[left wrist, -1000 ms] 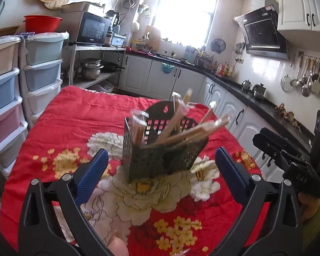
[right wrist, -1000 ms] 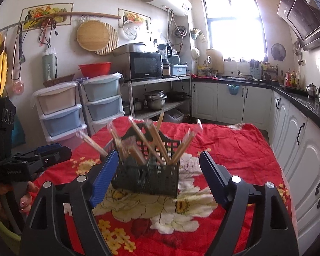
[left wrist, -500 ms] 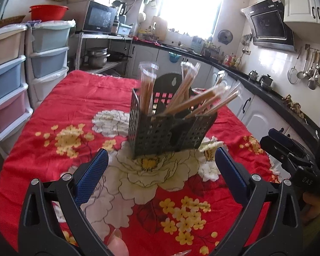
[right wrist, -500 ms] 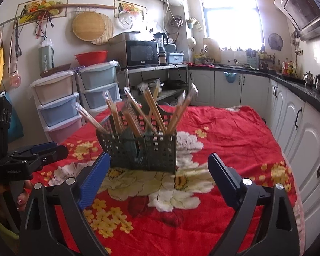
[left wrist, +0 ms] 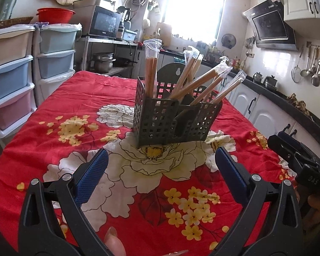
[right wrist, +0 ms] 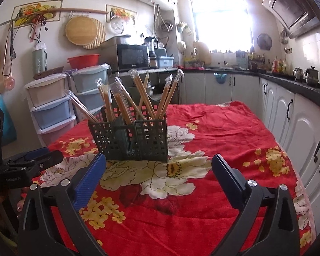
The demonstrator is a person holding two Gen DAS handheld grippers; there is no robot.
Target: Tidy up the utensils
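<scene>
At twelve o'clock from both my grippers, the caddy [left wrist: 175, 117] stands on the red cloth [left wrist: 64, 98] with wrapped chopsticks [left wrist: 199, 83] splayed inside. My left gripper [left wrist: 160, 170] and right gripper [right wrist: 159, 170] gape wide, empty. Sorting seems nearly finished; next, I'd probably straighten one leaning pair.
</scene>
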